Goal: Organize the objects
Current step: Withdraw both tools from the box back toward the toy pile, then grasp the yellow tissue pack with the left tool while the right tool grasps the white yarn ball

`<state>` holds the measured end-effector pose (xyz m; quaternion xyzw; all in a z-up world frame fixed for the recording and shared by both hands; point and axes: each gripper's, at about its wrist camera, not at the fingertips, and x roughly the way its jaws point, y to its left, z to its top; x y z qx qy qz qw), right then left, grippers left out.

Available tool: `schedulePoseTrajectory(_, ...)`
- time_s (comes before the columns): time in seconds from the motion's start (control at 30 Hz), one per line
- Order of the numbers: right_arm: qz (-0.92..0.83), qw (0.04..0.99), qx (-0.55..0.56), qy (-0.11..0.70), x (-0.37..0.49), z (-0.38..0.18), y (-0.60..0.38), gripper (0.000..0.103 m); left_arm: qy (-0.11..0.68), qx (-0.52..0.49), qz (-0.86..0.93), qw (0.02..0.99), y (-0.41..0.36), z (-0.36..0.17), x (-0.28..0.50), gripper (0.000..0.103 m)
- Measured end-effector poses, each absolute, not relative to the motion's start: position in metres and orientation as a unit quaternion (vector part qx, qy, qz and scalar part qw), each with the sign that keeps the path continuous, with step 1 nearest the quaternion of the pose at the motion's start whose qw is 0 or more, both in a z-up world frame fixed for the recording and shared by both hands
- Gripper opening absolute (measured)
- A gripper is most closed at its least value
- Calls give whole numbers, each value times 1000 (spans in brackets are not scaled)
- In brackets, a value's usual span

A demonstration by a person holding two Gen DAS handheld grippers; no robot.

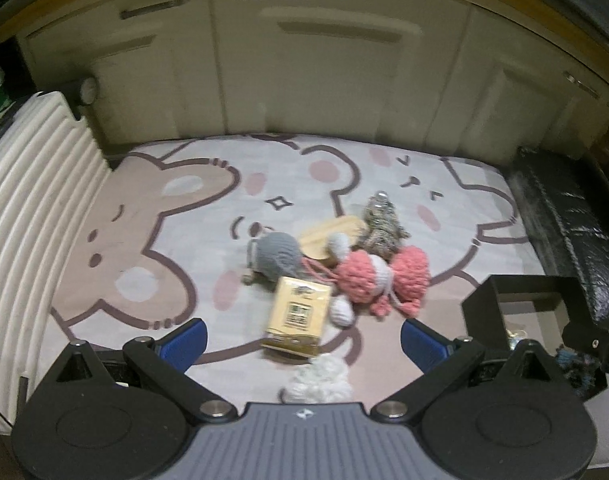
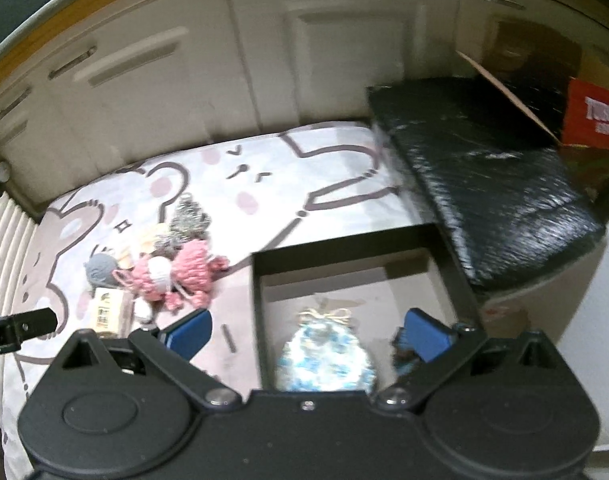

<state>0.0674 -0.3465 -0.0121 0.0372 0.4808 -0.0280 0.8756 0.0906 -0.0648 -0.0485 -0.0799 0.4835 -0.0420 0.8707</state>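
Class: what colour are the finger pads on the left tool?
Blue pads, clearest in the left wrist view.

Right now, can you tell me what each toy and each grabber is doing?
left gripper: open, holding nothing.
right gripper: open, over the box.
black box: open on top.
blue-white pouch: inside the box, tied shut.
pink knit toy: lying in the pile on the mat.
grey knit ball: in the pile.
tan packet: lying flat, nearest the left gripper.

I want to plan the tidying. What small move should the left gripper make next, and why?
Probably ease the open left gripper forward and down over the tan packet: it lies nearest, between the fingers' line, while the black box holds only a blue-white pouch.
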Motion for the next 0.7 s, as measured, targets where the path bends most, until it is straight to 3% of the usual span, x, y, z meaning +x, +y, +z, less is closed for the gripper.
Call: schedulePoseTrajectory(0.7, 63, 883, -1, 465, 76, -11, -256, 103, 457, -95, 2, 884, -9, -51, 86, 102)
